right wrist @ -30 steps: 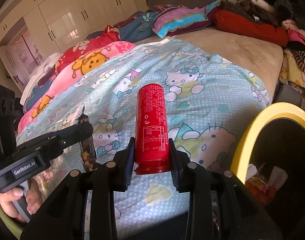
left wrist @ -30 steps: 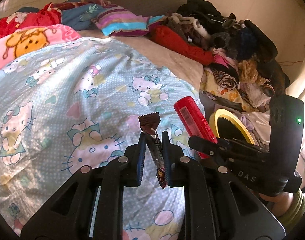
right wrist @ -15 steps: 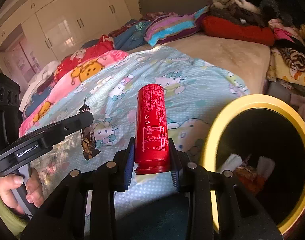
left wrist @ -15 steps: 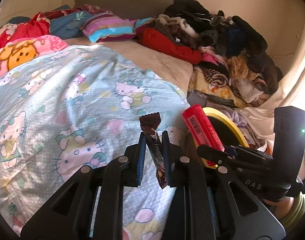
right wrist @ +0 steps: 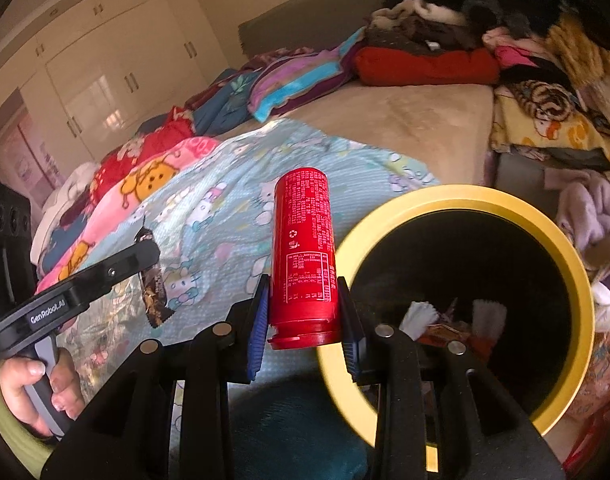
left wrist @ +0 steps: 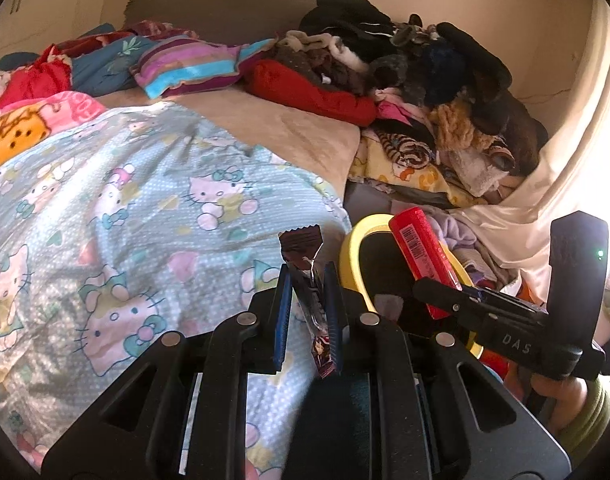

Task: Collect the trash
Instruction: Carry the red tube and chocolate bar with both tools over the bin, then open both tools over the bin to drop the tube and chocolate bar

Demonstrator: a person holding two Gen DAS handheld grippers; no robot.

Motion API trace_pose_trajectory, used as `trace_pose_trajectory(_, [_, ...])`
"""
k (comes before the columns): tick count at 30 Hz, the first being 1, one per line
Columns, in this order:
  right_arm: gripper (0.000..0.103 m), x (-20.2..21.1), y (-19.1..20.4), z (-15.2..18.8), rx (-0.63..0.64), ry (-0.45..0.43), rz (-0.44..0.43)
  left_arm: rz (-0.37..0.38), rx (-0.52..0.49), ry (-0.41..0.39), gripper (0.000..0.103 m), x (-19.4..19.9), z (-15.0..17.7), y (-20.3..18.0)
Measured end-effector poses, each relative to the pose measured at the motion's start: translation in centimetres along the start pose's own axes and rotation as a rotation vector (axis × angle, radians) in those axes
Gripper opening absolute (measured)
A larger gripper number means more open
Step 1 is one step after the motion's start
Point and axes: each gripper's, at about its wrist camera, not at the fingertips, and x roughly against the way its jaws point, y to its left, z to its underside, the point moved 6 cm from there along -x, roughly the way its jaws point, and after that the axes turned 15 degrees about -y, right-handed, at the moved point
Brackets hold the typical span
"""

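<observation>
My left gripper [left wrist: 307, 312] is clamped on a dark brown snack wrapper [left wrist: 305, 276], which stands upright between the blue pads with its crimped top edge poking above them; I cannot read any print on it. From the right wrist view the same wrapper [right wrist: 153, 280] hangs in that gripper, whose side reads "GenRobot.AI", above the Hello Kitty blanket [right wrist: 225, 208].

My right gripper [right wrist: 303, 316] is closed around a red cylindrical can [right wrist: 303, 248], base toward the camera. The can carries dense white small print, a recycling symbol and a boxed table that looks like nutrition facts, none of it legible. In the left wrist view the can [left wrist: 423, 258] shows a barcode strip, and the right gripper body beneath it bears the letters "DAS".

The can sits just left of the yellow-rimmed bin [right wrist: 457, 200], beside the rim. Inside the dark bin lie scraps of white paper and colourful wrappers. The bin [left wrist: 353, 240] stands at the bed's edge, near a heap of clothes [left wrist: 425, 80].
</observation>
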Motion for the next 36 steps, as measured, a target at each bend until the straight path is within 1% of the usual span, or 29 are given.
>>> trace_pose_trajectory(6, [0.030, 1.2, -2.0, -0.1, -0.025, -0.018, 0.044, 0.030, -0.022, 0.002, 0.011, -0.6, -0.2, -2.2])
trace_pose_trajectory(17, [0.030, 2.4, -5.2, -0.1, -0.081, -0.038, 0.096, 0.079, -0.072, 0.011, 0.011, -2.1, -0.2, -6.0])
trace_pose_trajectory(22, [0.030, 2.8, -7.1, 0.1, -0.104, -0.039, 0.139, 0.099, -0.101, 0.022, 0.011, -3.0, 0.2, -7.7])
trace_pose_trajectory(31, [0.030, 3.4, -11.7, 1.3, -0.158, -0.022, 0.239, 0.141, -0.150, 0.059, 0.011, -5.8, 1.4, -10.6])
trace_pose_trajectory(36, [0.030, 3.6, -13.4, 2.3, -0.193, -0.002, 0.271, 0.159, -0.151, 0.093, 0.011, -8.0, 2.1, -11.8])
